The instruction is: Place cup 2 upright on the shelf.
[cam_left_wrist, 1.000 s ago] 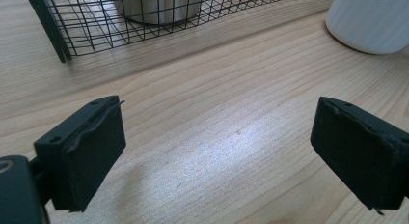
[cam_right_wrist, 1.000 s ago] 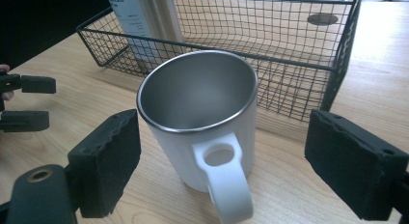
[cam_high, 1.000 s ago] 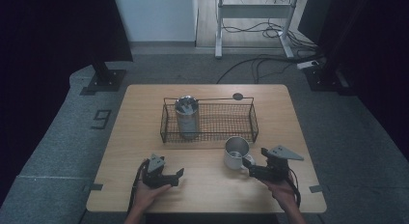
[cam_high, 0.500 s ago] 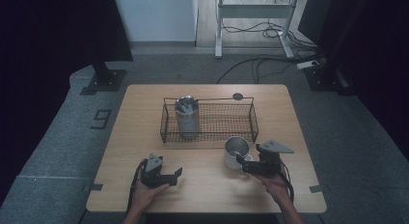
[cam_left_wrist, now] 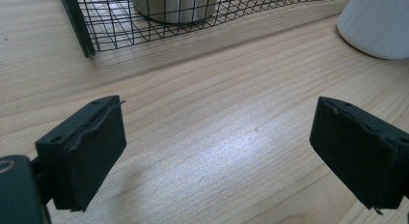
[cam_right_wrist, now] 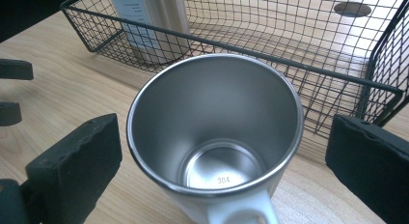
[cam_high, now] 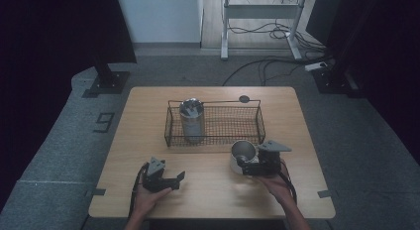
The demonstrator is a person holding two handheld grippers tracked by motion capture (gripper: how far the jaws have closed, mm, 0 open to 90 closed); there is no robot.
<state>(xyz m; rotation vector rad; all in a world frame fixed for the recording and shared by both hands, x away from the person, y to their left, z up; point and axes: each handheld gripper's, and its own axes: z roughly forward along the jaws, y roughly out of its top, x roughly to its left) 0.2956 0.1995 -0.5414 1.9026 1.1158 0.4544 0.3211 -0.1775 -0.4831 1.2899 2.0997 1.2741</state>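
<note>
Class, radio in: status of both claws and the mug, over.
Left claw open, over bare table. Right claw open, straddling the mug, not gripping. Mug upright, empty, beside the basket. Nothing blocking.

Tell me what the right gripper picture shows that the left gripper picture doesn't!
The right gripper view alone looks down into the mug: shiny steel inside, a "304" stamp on its bottom, its white handle toward the camera, and the open right gripper with a finger on each side. It also catches the round hole in the table. The left gripper view alone has the open left gripper over bare wood. Both share the wire basket, the steel canister standing in it, and the wooden table.
</note>
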